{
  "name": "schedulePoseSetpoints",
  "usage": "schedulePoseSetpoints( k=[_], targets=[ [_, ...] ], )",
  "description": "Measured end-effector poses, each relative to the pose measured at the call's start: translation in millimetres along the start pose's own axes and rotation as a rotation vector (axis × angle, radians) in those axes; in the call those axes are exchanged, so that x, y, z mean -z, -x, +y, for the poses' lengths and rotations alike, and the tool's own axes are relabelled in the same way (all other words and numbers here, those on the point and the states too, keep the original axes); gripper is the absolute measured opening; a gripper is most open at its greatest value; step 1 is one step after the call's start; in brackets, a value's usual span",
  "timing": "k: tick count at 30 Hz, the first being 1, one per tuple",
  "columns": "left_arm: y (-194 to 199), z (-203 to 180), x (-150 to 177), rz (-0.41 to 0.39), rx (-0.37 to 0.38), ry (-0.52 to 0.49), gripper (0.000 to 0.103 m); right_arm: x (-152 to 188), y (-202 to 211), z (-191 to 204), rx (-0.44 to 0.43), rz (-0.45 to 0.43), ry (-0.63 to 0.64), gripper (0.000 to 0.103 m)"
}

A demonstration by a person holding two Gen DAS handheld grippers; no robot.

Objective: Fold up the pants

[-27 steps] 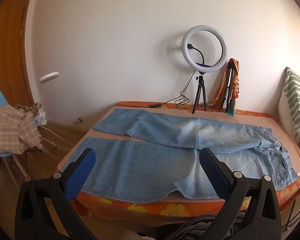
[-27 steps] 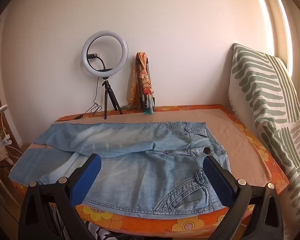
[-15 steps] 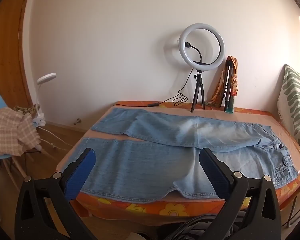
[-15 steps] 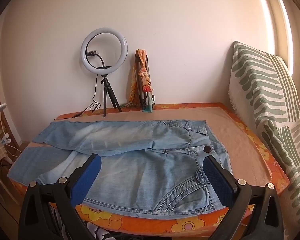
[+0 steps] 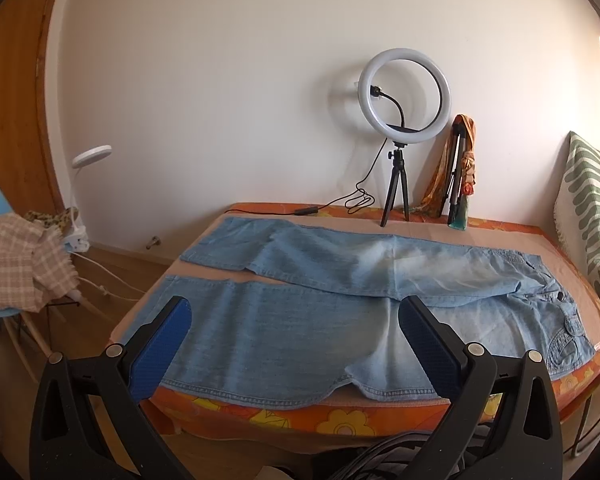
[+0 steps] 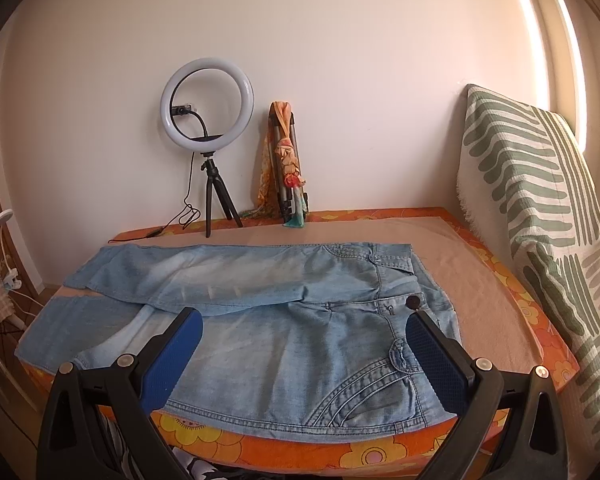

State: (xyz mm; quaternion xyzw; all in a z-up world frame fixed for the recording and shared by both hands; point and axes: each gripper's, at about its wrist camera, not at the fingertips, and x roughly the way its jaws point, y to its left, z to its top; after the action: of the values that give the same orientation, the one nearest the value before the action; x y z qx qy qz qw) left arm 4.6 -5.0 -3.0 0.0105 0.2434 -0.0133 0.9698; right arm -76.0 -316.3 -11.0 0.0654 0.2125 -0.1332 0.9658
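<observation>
Light blue denim pants [image 5: 340,292] lie flat on the table, waist to the right, legs to the left, the two legs slightly apart at the hems. They also show in the right wrist view [image 6: 284,312], with the waist button and front pocket near the right finger. My left gripper [image 5: 294,316] is open and empty, held before the table's near edge over the near leg. My right gripper [image 6: 300,328] is open and empty, held before the near edge at the waist end.
The table [image 5: 340,420] has an orange flowered cloth. A ring light on a tripod [image 5: 400,120] and a folded tripod with a scarf [image 5: 460,176] stand at the back. A striped cushion [image 6: 540,220] leans at the right. A chair with cloth [image 5: 16,264] stands at the left.
Both views have drifted a little: the left camera turned left so the scene shifted right, and the right camera shifted slightly. The pants have not moved. Both grippers stay open.
</observation>
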Motion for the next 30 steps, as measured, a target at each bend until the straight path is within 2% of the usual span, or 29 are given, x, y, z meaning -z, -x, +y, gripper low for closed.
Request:
schedulePoseSetpoints(
  k=[30],
  targets=[
    [2.6, 1.9, -5.9, -0.017, 0.004, -0.003, 0.103, -6.6, 3.1, -3.4, 0.013, 0.0, -0.022, 0.103]
  ],
)
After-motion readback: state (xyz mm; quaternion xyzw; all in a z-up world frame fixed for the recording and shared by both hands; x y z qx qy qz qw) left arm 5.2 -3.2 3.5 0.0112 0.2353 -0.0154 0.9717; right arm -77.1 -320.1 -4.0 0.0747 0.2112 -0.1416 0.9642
